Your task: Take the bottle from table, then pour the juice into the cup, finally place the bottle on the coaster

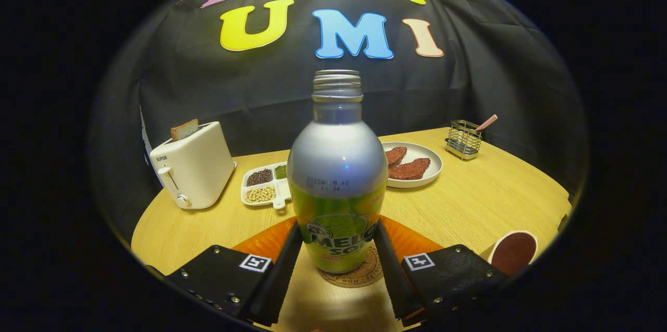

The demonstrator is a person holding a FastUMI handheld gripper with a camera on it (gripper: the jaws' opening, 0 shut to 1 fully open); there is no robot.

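An uncapped bottle [337, 175] with a silver top and a green label stands upright between my fingers. Its base rests on a round cork coaster [365, 275], which lies on an orange mat [266, 241]. My gripper [337, 235] is shut on the bottle, with both fingertips pressing on the sides of its lower, labelled part. A paper cup [513, 251] with dark liquid inside stands on the table just right of my right finger.
The round wooden table [479, 201] carries a white toaster [194, 168] with a slice of toast at the back left. Beyond the bottle are a divided dish of beans [263, 186], a plate with red slices [417, 165] and a wire holder [464, 139].
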